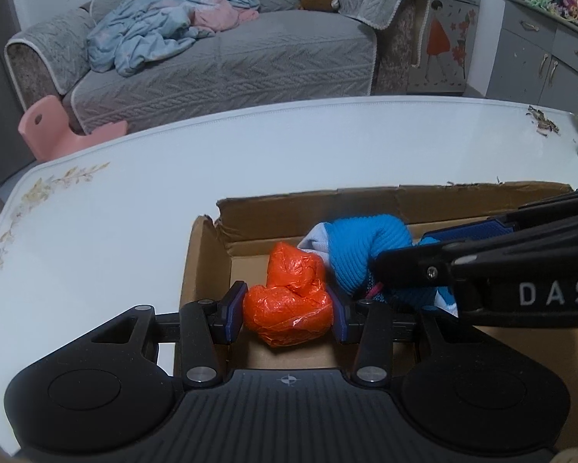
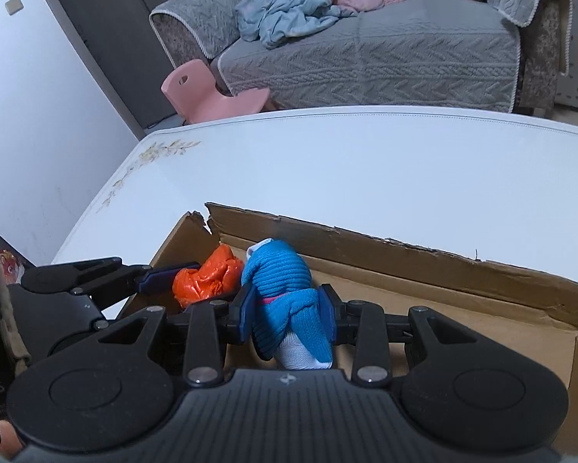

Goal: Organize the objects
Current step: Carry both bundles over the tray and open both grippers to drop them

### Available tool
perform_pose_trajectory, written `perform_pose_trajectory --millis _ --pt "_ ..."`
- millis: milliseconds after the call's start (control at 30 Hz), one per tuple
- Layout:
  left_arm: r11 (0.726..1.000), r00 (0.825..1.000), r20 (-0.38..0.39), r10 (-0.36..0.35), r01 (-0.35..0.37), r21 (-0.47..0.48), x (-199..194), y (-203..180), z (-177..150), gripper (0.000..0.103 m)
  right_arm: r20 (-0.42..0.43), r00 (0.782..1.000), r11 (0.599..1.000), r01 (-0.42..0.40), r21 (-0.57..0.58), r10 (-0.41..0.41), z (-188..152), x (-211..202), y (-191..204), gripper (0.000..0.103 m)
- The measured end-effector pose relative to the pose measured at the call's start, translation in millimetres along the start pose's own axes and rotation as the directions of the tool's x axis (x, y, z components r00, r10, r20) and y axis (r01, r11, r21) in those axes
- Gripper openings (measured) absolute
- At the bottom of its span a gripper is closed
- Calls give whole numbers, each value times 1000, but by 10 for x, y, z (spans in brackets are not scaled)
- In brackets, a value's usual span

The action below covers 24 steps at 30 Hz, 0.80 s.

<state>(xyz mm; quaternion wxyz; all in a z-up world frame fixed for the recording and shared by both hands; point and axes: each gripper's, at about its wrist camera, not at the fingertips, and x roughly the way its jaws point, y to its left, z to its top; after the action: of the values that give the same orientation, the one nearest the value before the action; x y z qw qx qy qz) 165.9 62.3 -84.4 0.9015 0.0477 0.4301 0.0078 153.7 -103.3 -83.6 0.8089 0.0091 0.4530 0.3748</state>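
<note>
Placement stage: my left gripper [image 1: 288, 314] pinches the orange plastic bag [image 1: 289, 301], my right gripper [image 2: 287, 318] the blue sock bundle [image 2: 285, 301] at its three o'clock; both are inside the cardboard box [image 2: 443, 266], release pending.

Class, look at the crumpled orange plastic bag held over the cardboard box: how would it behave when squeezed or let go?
The orange plastic bag looks crumpled and thin, so probably soft and light. Its glossy film may be slippery between the left gripper pads. Dropped into the cardboard box, it would likely settle rather than roll.
</note>
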Motion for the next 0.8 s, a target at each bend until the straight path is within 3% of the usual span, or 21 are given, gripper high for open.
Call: perform_pose_trajectory --millis 233,300,500,800 --pt "1000 1000 -1 18 -18 23 -15 -48 -12 58 8 1000 1000 -10 12 10 10 -47 3 39" --pt "999 1000 5 21 -21 30 -42 -73 -25 65 15 1000 1000 -7 11 7 40 -68 9 47" --pt "999 999 30 28 -29 32 -152 -109 6 82 38 999 1000 0 2 0 109 -164 42 52" --pt "1000 998 68 -2 4 -20 -544 -2 68 84 95 995 1000 27 -10 -26 160 -598 1 57"
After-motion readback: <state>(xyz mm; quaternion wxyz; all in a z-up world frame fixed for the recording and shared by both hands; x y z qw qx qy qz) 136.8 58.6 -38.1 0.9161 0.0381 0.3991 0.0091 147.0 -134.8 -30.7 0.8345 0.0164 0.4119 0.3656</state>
